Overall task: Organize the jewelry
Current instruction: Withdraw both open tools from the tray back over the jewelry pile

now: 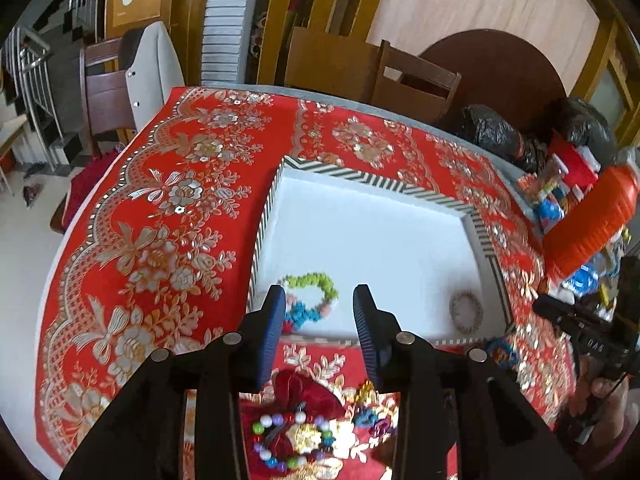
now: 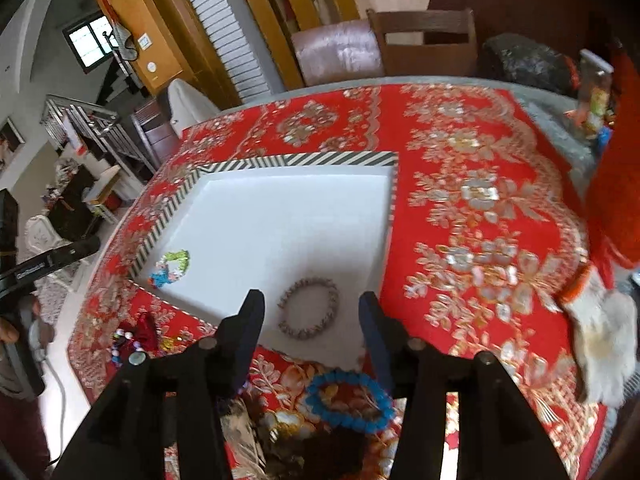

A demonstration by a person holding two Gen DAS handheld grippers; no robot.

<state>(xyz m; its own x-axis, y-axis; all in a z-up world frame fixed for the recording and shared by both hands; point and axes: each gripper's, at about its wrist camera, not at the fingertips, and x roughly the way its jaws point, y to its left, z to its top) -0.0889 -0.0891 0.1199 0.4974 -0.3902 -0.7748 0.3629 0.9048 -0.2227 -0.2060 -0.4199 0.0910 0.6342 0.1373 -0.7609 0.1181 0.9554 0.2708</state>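
Two grippers hang over the near edge of the tray, both with jaws spread and nothing between the pads. The left gripper (image 1: 320, 300) looks down at the tray's near left corner, where a multicoloured bracelet (image 1: 310, 298) of green, pink and blue beads lies flat on the white floor, free of the fingers. The right gripper (image 2: 312, 308) frames a pale beaded bracelet (image 2: 309, 307) resting close to the near edge, towards the near right corner, also untouched. Judging by that, both pieces have been set down inside, and the spread jaws are what you would expect right after a release.

The tray (image 2: 304, 159), white inside with a black-and-white striped rim, sits on a red floral tablecloth (image 1: 152, 216) and serves as the collecting place; most of its floor is bare, so room remains.

Outside it, along the table's near edge, more jewellery waits: a blue bracelet (image 2: 349, 402) just below the right gripper, and a string of mixed coloured beads (image 1: 290, 440) lying on a dark red pouch (image 1: 306, 394) beneath the left one. These seem the likely next pickups, each near its own hand.

At the table's right edge clutter stands: black plastic bags (image 1: 496, 130) and a red ribbed container (image 1: 592, 216).
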